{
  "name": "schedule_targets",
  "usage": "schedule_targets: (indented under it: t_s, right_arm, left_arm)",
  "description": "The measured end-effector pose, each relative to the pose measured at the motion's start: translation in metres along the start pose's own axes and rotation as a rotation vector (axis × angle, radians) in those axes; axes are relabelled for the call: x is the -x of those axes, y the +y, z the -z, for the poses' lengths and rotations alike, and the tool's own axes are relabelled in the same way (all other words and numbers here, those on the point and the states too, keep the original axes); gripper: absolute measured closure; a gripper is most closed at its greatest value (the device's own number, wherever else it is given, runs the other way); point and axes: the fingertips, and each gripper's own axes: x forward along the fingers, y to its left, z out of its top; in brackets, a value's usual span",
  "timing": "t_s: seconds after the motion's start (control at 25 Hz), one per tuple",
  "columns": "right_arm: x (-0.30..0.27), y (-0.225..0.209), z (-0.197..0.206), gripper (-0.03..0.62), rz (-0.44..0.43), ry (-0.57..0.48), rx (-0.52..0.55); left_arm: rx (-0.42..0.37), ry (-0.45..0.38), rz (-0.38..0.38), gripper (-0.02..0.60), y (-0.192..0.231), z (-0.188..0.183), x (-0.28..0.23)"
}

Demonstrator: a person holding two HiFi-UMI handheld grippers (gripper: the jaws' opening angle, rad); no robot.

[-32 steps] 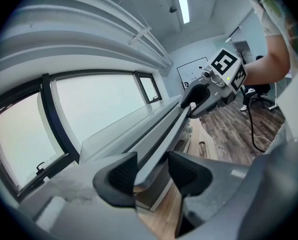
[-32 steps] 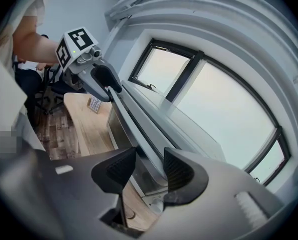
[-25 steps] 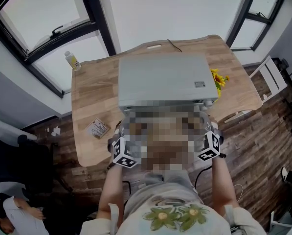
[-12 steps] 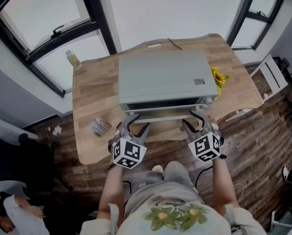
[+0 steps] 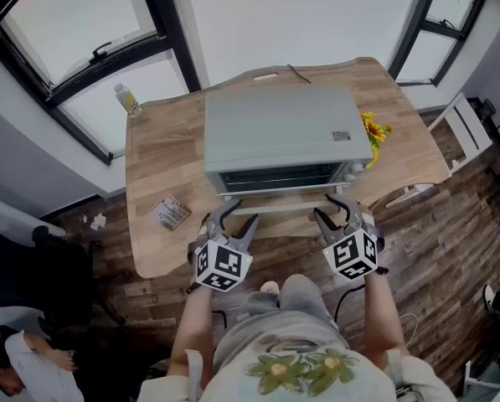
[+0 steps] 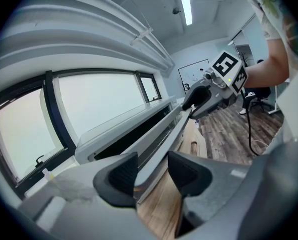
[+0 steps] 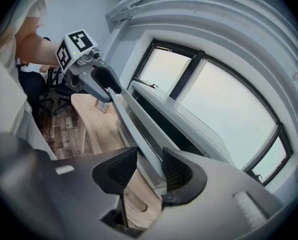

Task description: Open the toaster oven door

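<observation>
A grey toaster oven (image 5: pixel 279 128) stands on the wooden table (image 5: pixel 162 157), its door tilted part-way open with a dark slot showing above it. The door's long handle bar (image 5: pixel 279 208) runs across the front. My left gripper (image 5: pixel 235 216) holds the bar's left end, and in the left gripper view the bar (image 6: pixel 158 144) lies between the pads of that gripper (image 6: pixel 152 171). My right gripper (image 5: pixel 333 209) is on the right end, its jaws closing on the bar (image 7: pixel 134 129), which passes between the pads of that gripper (image 7: pixel 149 169).
A small bottle (image 5: pixel 126 100) stands at the table's far left corner. A flat packet (image 5: pixel 167 213) lies near the front left. Yellow flowers (image 5: pixel 373 132) sit beside the oven's right side, and a cable (image 5: pixel 298 78) trails behind it. A white chair (image 5: pixel 463 128) stands to the right.
The oven door has swung further open and the dark slot above it has widened. Both grippers have drawn back toward the person with the handle bar.
</observation>
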Motion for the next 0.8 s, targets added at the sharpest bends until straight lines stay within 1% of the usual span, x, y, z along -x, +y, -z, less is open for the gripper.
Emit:
schedule_targets:
  t_s: [0.12, 0.24, 0.32, 0.48, 0.6, 0.72, 0.8]
  right_arm:
    - [0.002, 0.004, 0.003, 0.436, -0.005, 0.014, 0.017]
    - [0.006, 0.011, 0.004, 0.433, -0.028, 0.036, 0.063]
    - [0.012, 0.013, -0.002, 0.433, -0.036, 0.023, 0.074]
    - [0.019, 0.006, -0.015, 0.436, -0.001, -0.012, 0.081]
    - [0.017, -0.002, -0.014, 0.436, 0.029, 0.010, 0.120]
    - [0.013, -0.004, -0.011, 0.436, 0.031, 0.036, 0.163]
    - [0.009, -0.003, -0.010, 0.448, 0.026, 0.043, 0.179]
  left_arm:
    - [-0.008, 0.002, -0.001, 0.384, -0.004, 0.002, 0.001]
    - [-0.014, 0.007, -0.002, 0.387, -0.008, 0.004, 0.003]
    - [-0.016, 0.010, -0.004, 0.387, -0.010, 0.005, 0.004]
    - [-0.016, 0.013, -0.009, 0.387, -0.013, 0.007, 0.006]
    - [-0.017, 0.014, -0.010, 0.387, -0.018, 0.009, 0.008]
    - [-0.021, 0.012, -0.014, 0.387, -0.022, 0.011, 0.009]
    - [-0.024, 0.013, -0.014, 0.388, -0.025, 0.012, 0.011]
